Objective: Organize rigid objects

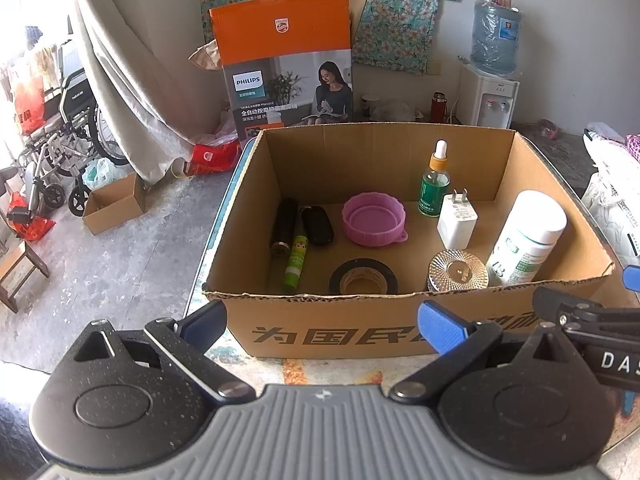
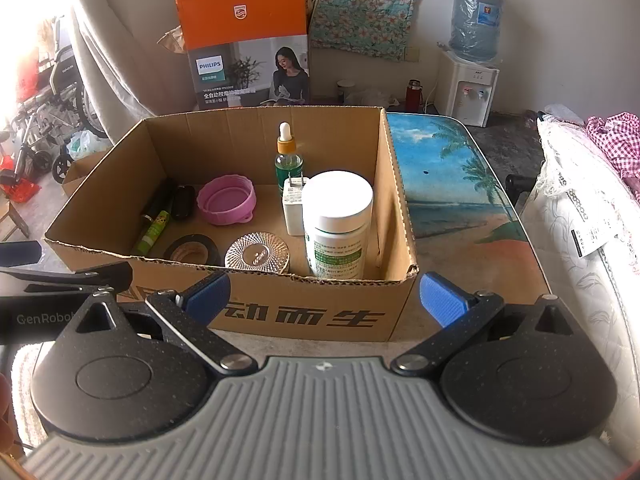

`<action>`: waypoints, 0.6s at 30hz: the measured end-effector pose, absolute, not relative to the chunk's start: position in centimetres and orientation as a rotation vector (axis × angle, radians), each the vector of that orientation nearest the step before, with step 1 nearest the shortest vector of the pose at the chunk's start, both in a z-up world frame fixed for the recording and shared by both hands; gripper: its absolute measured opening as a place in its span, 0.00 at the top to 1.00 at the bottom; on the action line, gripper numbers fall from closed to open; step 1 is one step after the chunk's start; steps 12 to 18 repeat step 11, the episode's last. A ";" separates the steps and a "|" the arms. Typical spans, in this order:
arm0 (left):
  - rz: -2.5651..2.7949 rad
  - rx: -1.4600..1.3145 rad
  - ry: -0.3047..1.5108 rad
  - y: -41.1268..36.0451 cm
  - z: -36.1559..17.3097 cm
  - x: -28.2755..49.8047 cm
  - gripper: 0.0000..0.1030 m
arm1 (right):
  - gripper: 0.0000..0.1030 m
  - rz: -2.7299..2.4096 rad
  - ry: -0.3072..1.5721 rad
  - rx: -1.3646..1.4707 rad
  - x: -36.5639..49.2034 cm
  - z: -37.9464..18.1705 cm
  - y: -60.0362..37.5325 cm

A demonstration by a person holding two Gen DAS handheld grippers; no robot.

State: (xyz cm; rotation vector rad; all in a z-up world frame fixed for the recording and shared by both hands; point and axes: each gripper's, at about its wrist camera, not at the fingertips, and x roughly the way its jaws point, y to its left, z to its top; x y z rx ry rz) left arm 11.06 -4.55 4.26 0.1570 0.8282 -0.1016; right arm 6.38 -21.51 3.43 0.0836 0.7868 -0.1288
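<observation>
Cardboard box [image 1: 360, 332] sits on the surface [image 2: 460, 184], holding white bottle [image 2: 338, 224], charger [image 1: 456, 220], pink lid [image 1: 374, 218], tape roll [image 1: 363, 278]. Left hand-held gripper [image 1: 322, 326] and right hand-held gripper [image 2: 324, 296] hover before the box, both spread wide, empty.

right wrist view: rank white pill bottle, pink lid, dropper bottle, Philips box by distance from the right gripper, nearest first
From the right gripper, jaws open and empty:
1. White pill bottle: front right of the cardboard box, just behind its near wall.
2. Pink lid: mid-box, left of centre.
3. Dropper bottle: upright by the far wall.
4. Philips box: outside, beyond the cardboard box.
</observation>
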 end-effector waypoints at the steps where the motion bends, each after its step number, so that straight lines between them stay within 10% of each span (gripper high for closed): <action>1: -0.102 0.157 0.829 -4.5 4.3 11.1 0.01 | 0.01 -0.129 0.786 0.083 6.4 3.4 -21.5; 18: -0.100 0.154 0.830 -4.4 4.2 11.2 0.01 | 0.01 -0.124 0.786 0.079 6.4 3.5 -21.4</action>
